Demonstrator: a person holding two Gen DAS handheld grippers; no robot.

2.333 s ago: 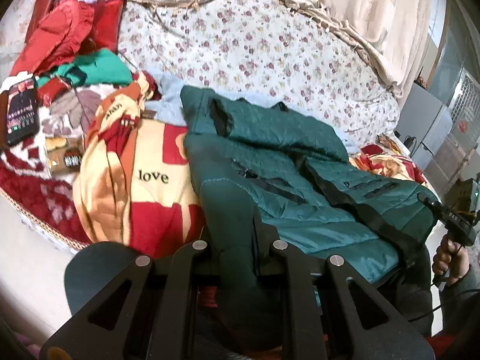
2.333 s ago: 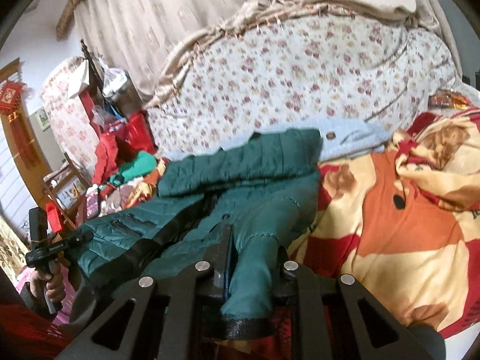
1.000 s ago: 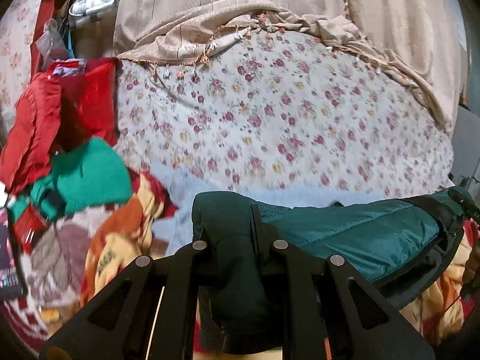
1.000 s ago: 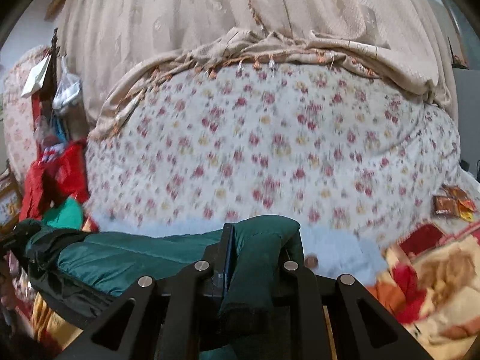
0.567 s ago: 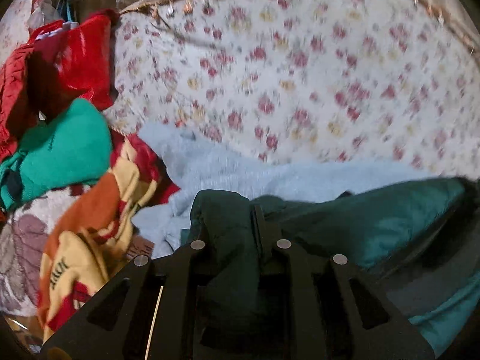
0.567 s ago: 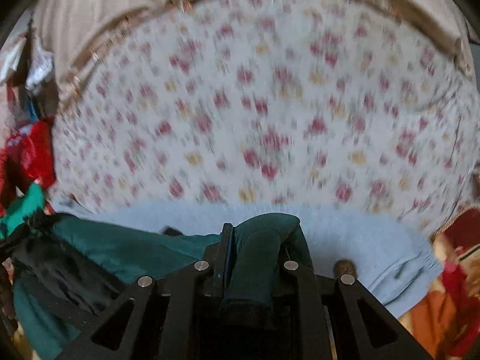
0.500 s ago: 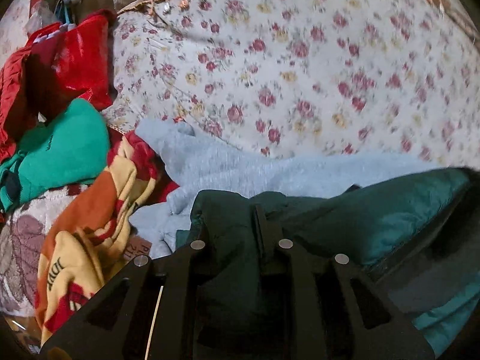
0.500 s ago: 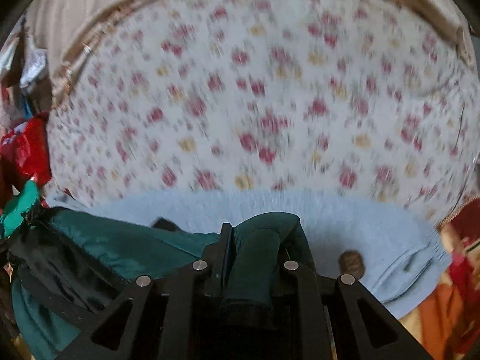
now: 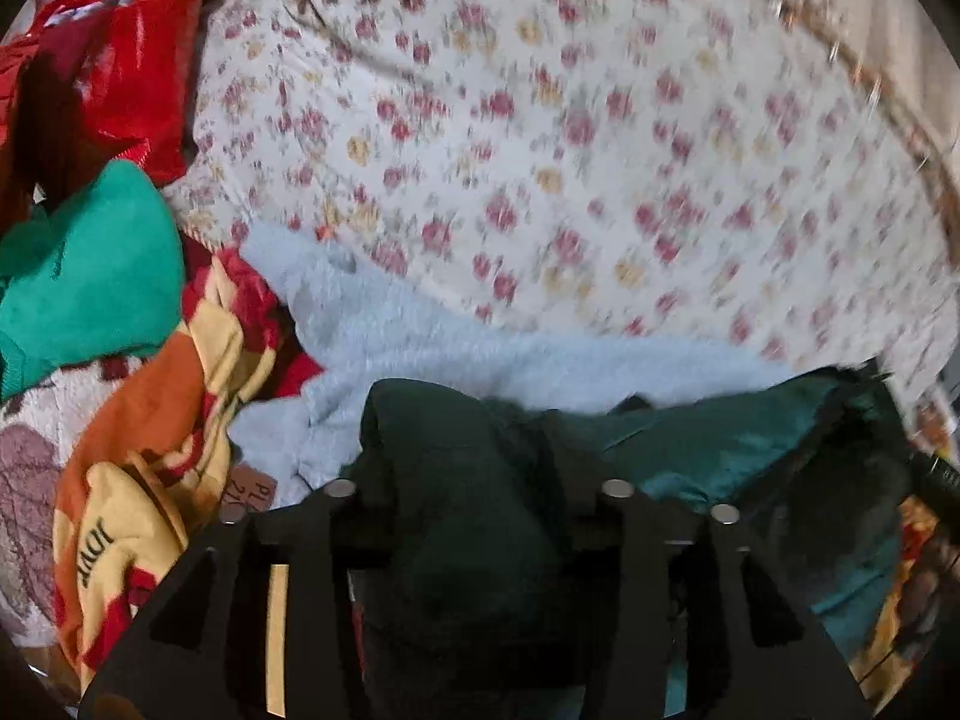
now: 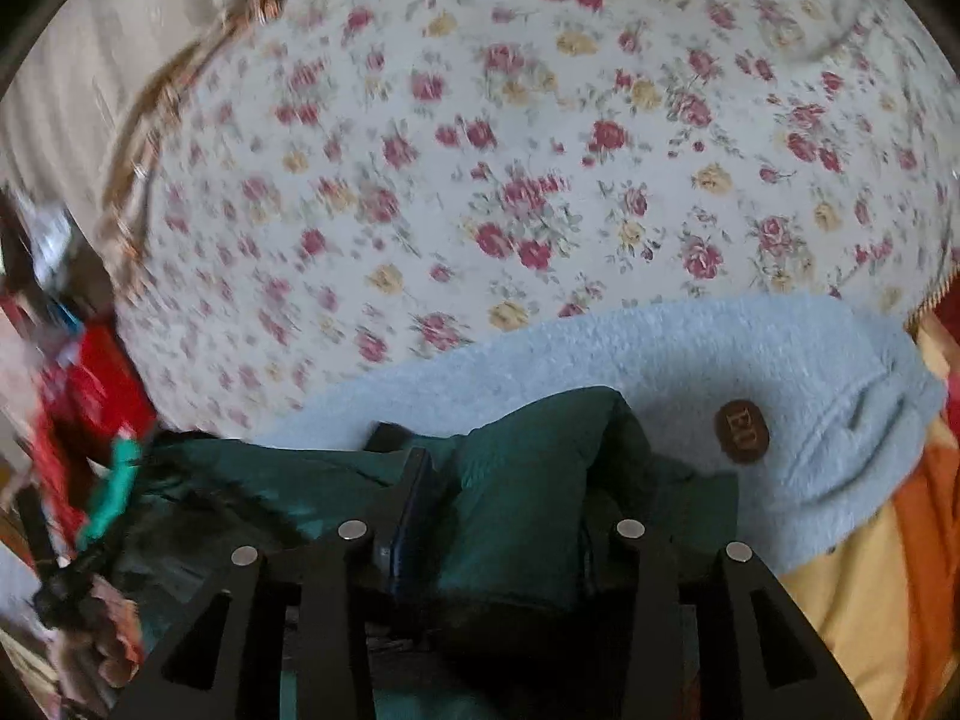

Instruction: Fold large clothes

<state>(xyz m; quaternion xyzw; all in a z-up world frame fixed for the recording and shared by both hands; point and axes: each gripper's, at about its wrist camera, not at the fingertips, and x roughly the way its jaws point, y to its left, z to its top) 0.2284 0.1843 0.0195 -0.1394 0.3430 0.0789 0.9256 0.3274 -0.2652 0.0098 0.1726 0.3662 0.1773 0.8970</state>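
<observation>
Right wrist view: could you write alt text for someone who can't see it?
A dark green padded jacket lies bunched between the right gripper, whose jaws have just been opening. Behind it lie a pale blue fleece with a brown button and a flowered bedspread.

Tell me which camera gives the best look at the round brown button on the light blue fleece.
The right wrist view. There the brown button sits sharp and unblocked on the light blue fleece, just right of the green jacket. The left wrist view shows the fleece but no button.
</observation>
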